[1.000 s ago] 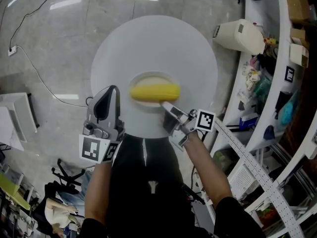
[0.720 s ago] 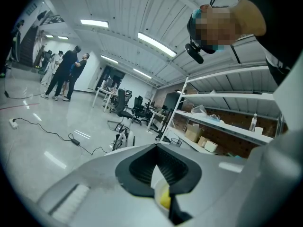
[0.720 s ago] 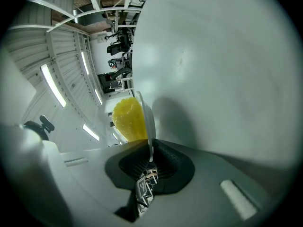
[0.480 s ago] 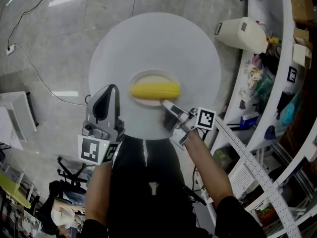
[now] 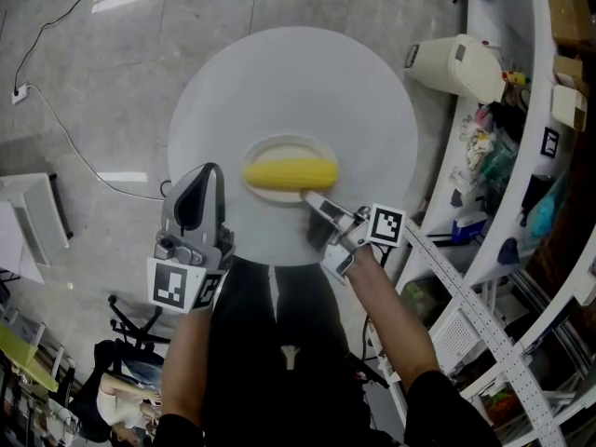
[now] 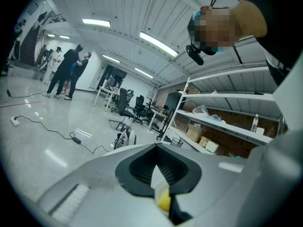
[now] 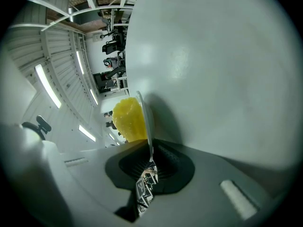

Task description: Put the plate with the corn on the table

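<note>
A small cream plate (image 5: pixel 279 144) with a yellow corn cob (image 5: pixel 291 172) on it is at the middle of the round white table (image 5: pixel 298 73). My right gripper (image 5: pixel 312 196) reaches in from the near side and is shut on the plate's near rim. In the right gripper view the thin rim (image 7: pixel 146 122) runs edge-on into the shut jaws (image 7: pixel 151 161), with the corn (image 7: pixel 129 119) to its left and the table top (image 7: pixel 222 70) to its right. Whether the plate rests on the table I cannot tell. My left gripper (image 5: pixel 216 168) stands shut and empty at the table's near left edge.
White shelving (image 5: pixel 549 110) with boxes and bags curves along the right, with a white bin (image 5: pixel 456 63) and a perforated rail (image 5: pixel 466 296) beside it. A cable (image 5: pixel 65 128) crosses the shiny floor at left. Several people (image 6: pixel 71 72) stand far off in the left gripper view.
</note>
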